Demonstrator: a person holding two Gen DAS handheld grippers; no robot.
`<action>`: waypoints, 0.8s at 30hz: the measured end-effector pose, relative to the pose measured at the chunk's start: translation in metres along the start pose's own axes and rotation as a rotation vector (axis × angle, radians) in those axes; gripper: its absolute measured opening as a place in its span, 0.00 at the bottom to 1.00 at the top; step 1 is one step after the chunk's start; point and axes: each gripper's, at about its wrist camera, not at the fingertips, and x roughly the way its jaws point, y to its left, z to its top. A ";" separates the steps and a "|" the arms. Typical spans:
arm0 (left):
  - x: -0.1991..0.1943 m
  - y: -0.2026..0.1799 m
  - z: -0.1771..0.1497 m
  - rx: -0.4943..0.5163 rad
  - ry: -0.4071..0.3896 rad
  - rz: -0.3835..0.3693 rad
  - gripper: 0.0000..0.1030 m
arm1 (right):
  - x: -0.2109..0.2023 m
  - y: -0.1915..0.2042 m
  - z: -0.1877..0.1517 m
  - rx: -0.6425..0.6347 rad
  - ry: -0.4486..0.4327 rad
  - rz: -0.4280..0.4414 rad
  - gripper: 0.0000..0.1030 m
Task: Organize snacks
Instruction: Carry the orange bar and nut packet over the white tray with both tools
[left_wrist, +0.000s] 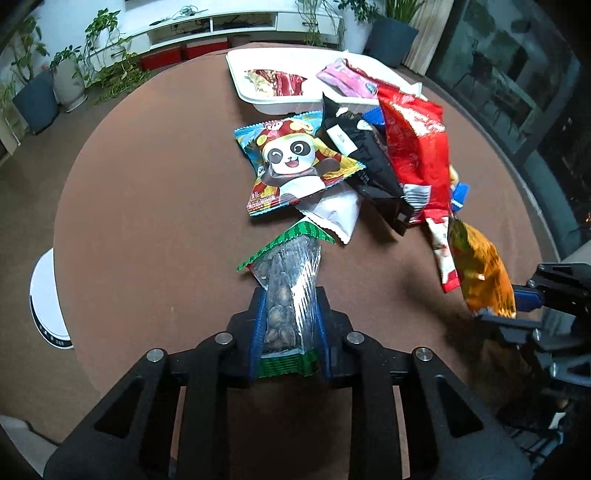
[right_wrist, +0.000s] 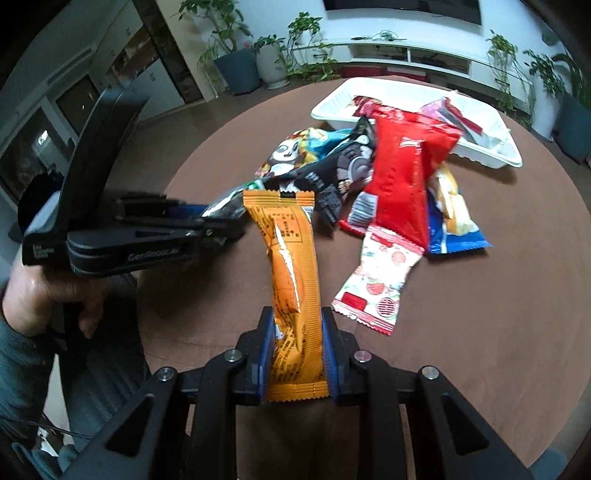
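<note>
My left gripper (left_wrist: 290, 314) pinches a clear green-edged bag of nuts (left_wrist: 291, 291) at its near end, the far end reaching toward the snack heap on the brown table (left_wrist: 147, 221). My right gripper (right_wrist: 297, 343) is clamped on an orange snack bar (right_wrist: 291, 273), held above the table near a strawberry-print packet (right_wrist: 376, 277). Behind the heap of panda bag (left_wrist: 291, 162), black pouch (left_wrist: 369, 162) and red bag (left_wrist: 417, 147) sits the white tray (left_wrist: 258, 96), holding a red wrapper (left_wrist: 277, 83)
</note>
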 end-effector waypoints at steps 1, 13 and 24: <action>-0.004 0.000 -0.003 -0.007 -0.007 -0.008 0.21 | -0.003 -0.003 0.000 0.015 -0.007 0.006 0.25; -0.046 0.011 0.011 -0.105 -0.121 -0.156 0.21 | -0.040 -0.058 -0.001 0.185 -0.076 0.029 0.25; -0.079 0.066 0.118 -0.177 -0.265 -0.124 0.21 | -0.114 -0.179 0.046 0.396 -0.246 -0.127 0.25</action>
